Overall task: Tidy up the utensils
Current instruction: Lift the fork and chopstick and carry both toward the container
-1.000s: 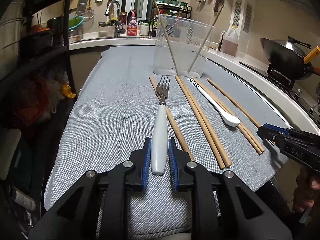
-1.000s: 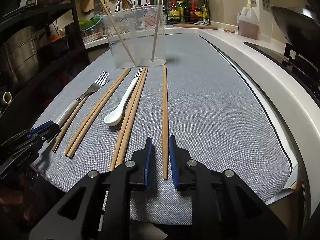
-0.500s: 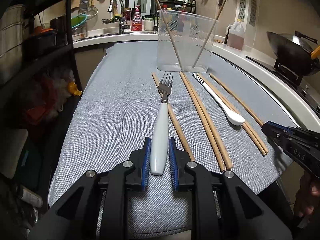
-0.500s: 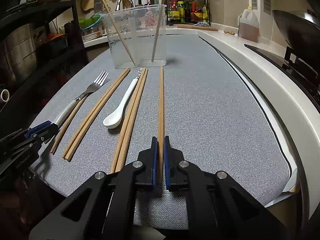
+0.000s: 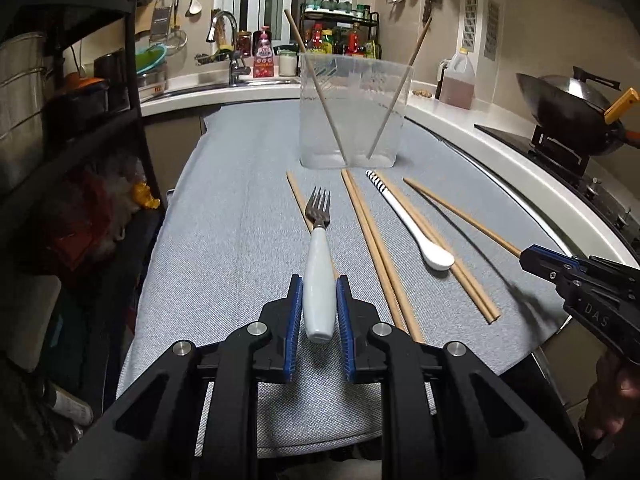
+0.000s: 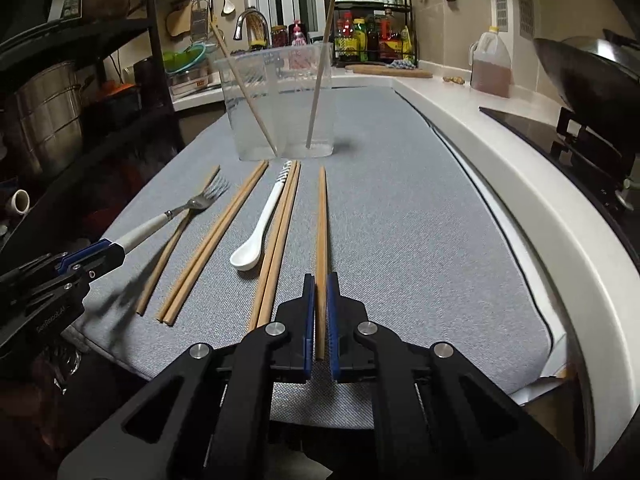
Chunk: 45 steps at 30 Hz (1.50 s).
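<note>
From my left wrist camera I see the left gripper (image 5: 319,312) clamped on the white ceramic handle of the metal-tined fork (image 5: 319,280), which points toward the clear plastic container (image 5: 352,120) at the far end of the grey woven mat (image 5: 240,240); two wooden sticks lean inside that container. This view also catches the right gripper (image 5: 528,258) from the side, nipping the near end of a single wooden chopstick (image 5: 460,216) that lies at a slant to the right of the container. My right wrist camera gives what that side glimpse cannot: the right gripper's blue pads (image 6: 308,312) pinch the chopstick tight, and it runs straight ahead toward the container. Only here can I see the fork's tines raised just off the mat, left of the container. The white ceramic spoon with a striped handle (image 6: 260,232) lies between chopstick pairs in front of the container, on the mat.
</note>
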{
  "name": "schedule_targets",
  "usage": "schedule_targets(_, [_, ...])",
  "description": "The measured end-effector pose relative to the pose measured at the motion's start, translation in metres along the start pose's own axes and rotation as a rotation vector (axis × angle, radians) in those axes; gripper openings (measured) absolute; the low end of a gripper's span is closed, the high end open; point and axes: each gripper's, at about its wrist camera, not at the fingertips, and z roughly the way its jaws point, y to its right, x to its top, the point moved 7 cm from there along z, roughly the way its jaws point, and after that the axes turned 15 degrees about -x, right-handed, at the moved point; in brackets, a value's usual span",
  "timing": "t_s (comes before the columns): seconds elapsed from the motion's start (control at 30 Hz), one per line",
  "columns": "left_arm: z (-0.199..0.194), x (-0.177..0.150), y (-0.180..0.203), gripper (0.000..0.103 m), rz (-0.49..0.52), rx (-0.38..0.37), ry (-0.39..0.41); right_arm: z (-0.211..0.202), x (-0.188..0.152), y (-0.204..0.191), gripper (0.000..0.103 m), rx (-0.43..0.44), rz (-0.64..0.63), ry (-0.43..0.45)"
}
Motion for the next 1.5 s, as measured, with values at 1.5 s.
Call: schedule_targets(1.5, [-0.021,0.142,-0.001,0.016,0.048,-0.139,0.117,-0.070,0.159,0.023,0.006,0.074,0.025,0.206])
